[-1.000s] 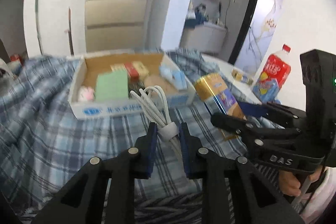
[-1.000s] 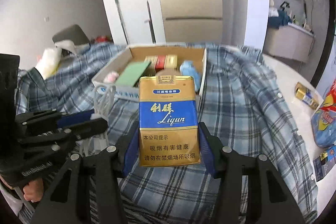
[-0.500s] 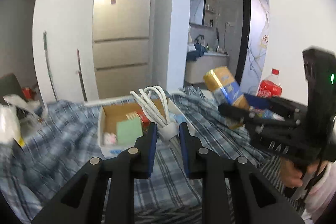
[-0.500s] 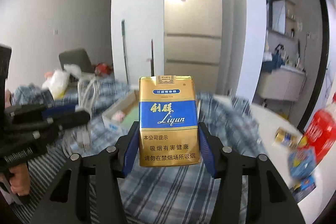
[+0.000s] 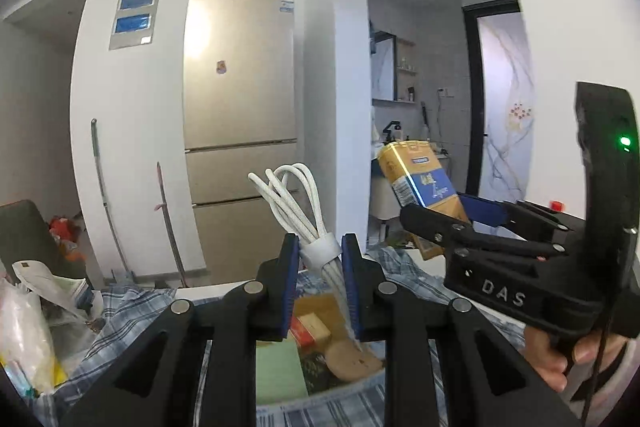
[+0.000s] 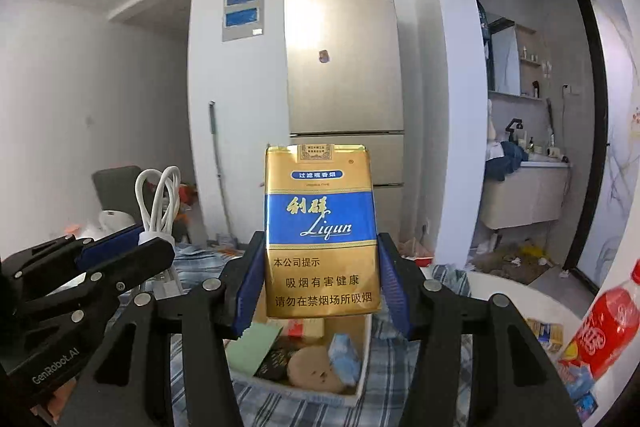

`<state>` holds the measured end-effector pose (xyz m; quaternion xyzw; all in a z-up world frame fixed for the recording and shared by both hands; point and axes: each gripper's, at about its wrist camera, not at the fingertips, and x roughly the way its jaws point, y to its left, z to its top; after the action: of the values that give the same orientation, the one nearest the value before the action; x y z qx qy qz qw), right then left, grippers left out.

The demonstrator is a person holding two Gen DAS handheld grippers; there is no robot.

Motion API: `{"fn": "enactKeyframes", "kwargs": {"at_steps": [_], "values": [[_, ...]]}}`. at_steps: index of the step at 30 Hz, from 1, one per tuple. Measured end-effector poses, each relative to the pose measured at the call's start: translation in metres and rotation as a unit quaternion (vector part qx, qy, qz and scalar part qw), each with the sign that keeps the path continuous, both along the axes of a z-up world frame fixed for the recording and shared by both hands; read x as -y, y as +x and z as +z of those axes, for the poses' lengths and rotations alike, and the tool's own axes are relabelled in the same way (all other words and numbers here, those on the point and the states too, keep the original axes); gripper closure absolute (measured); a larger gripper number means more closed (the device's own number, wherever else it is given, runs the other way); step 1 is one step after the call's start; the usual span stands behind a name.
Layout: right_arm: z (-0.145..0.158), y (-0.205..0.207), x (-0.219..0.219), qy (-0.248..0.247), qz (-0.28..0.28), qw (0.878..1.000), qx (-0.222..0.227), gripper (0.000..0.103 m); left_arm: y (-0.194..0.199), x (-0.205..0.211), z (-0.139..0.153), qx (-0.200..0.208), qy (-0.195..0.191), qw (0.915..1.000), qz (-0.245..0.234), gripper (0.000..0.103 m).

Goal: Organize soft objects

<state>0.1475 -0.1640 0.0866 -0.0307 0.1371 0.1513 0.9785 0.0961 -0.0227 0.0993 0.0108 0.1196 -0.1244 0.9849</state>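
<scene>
Left gripper (image 5: 320, 259) pinches a coiled white cable (image 5: 298, 203). Right gripper (image 6: 322, 283) clamps a gold-and-blue cigarette pack (image 6: 320, 227), both above the cardboard box (image 6: 362, 379).

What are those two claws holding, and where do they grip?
The left gripper pinches a coiled white cable at its white band. The right gripper clamps a gold-and-blue cigarette pack by its two side edges, low down.

white table (image 6: 500, 291) draped in blue plaid cloth (image 6: 400, 379), open cardboard box (image 6: 362, 359) on it; red bottle (image 6: 600, 327) at its edge
</scene>
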Motion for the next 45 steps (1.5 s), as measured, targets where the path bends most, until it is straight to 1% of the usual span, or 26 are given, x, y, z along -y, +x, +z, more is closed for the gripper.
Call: {"fn": "enactKeyframes", "kwargs": {"at_steps": [2, 4, 5, 7, 9, 11, 12, 15, 16, 18, 21, 23, 26, 27, 28, 29, 30, 32, 34, 36, 38, 40, 41, 43, 44, 45], "values": [[-0.002, 0.012, -0.004, -0.006, -0.003, 1.000, -0.001, 0.051, 0.014, 0.000, -0.005, -0.012, -0.004, 0.9999, 0.002, 0.080], [-0.010, 0.023, -0.005, 0.000, -0.002, 1.000, -0.013, 0.051, 0.031, -0.002, -0.013, -0.030, -0.008, 0.9995, 0.006, 0.080], [-0.017, 0.030, -0.006, 0.005, -0.001, 1.000, -0.023, 0.051, 0.039, -0.003, -0.019, -0.039, -0.009, 0.9992, 0.008, 0.080], [-0.030, 0.040, -0.010, 0.000, 0.000, 0.999, -0.040, 0.051, 0.052, -0.004, -0.030, -0.058, -0.001, 0.9982, 0.012, 0.080], [-0.047, 0.050, -0.016, -0.014, 0.006, 0.998, -0.060, 0.051, 0.065, -0.006, -0.045, -0.092, -0.001, 0.9956, 0.018, 0.080], [-0.066, 0.057, -0.021, -0.023, 0.012, 0.996, -0.082, 0.051, 0.079, -0.016, -0.061, -0.133, -0.032, 0.9906, 0.008, 0.080], [-0.073, 0.060, -0.021, -0.022, 0.012, 0.995, -0.092, 0.051, 0.083, -0.018, -0.066, -0.143, -0.034, 0.9890, 0.011, 0.080], [-0.101, 0.070, -0.022, -0.017, 0.021, 0.990, -0.136, 0.051, 0.096, -0.022, -0.085, -0.160, -0.004, 0.9865, 0.032, 0.080], [-0.109, 0.074, -0.022, -0.015, 0.024, 0.988, -0.152, 0.051, 0.099, -0.023, -0.091, -0.166, 0.000, 0.9854, 0.035, 0.080], [-0.126, 0.079, -0.026, -0.017, 0.042, 0.982, -0.186, 0.051, 0.104, -0.028, -0.102, -0.179, -0.003, 0.9831, 0.038, 0.080], [-0.139, 0.083, -0.030, -0.023, 0.058, 0.975, -0.213, 0.050, 0.107, -0.038, -0.114, -0.196, -0.010, 0.9794, 0.047, 0.080], [-0.145, 0.085, -0.027, -0.015, 0.066, 0.971, -0.231, 0.050, 0.108, -0.043, -0.118, -0.200, -0.012, 0.9782, 0.054, 0.080], [-0.153, 0.089, -0.024, 0.000, 0.047, 0.966, -0.253, 0.049, 0.111, -0.046, -0.121, -0.208, -0.012, 0.9766, 0.055, 0.078], [-0.155, 0.091, -0.023, 0.002, 0.047, 0.964, -0.261, 0.049, 0.111, -0.046, -0.122, -0.210, -0.011, 0.9760, 0.057, 0.074], [-0.157, 0.093, -0.022, 0.004, 0.050, 0.963, -0.265, 0.049, 0.111, -0.046, -0.122, -0.209, -0.008, 0.9760, 0.059, 0.071], [-0.157, 0.093, -0.020, 0.007, 0.051, 0.963, -0.265, 0.044, 0.111, -0.046, -0.122, -0.206, -0.006, 0.9765, 0.063, 0.058], [-0.157, 0.094, -0.019, 0.008, 0.052, 0.963, -0.265, 0.038, 0.109, -0.046, -0.120, -0.199, -0.004, 0.9777, 0.066, 0.036], [-0.156, 0.092, -0.020, 0.007, 0.052, 0.965, -0.257, 0.033, 0.103, -0.044, -0.114, -0.171, 0.002, 0.9823, 0.076, 0.018], [-0.153, 0.090, -0.021, 0.003, 0.050, 0.967, -0.250, 0.032, 0.098, -0.042, -0.107, -0.155, 0.009, 0.9848, 0.077, 0.018], [-0.149, 0.088, -0.021, -0.004, 0.046, 0.970, -0.238, 0.030, 0.093, -0.041, -0.101, -0.146, 0.002, 0.9864, 0.076, 0.018], [-0.140, 0.083, -0.019, -0.011, 0.031, 0.976, -0.213, 0.028, 0.086, -0.040, -0.091, -0.128, -0.001, 0.9886, 0.079, 0.018], [-0.127, 0.076, -0.015, -0.009, 0.018, 0.983, -0.183, 0.024, 0.074, -0.037, -0.078, -0.105, 0.007, 0.9908, 0.085, 0.018], [-0.120, 0.073, -0.012, -0.004, 0.014, 0.985, -0.173, 0.020, 0.068, -0.036, -0.070, -0.094, 0.011, 0.9919, 0.085, 0.018], [-0.103, 0.064, -0.008, 0.002, 0.014, 0.988, -0.152, 0.017, 0.050, -0.033, -0.054, -0.061, 0.025, 0.9929, 0.099, 0.017], [-0.093, 0.056, -0.007, -0.002, 0.013, 0.991, -0.135, 0.014, 0.040, -0.032, -0.047, -0.042, 0.031, 0.9926, 0.109, 0.012], [-0.083, 0.049, -0.005, -0.005, 0.010, 0.993, -0.118, 0.011, 0.028, -0.031, -0.040, -0.019, 0.036, 0.9919, 0.120, 0.003]]}}
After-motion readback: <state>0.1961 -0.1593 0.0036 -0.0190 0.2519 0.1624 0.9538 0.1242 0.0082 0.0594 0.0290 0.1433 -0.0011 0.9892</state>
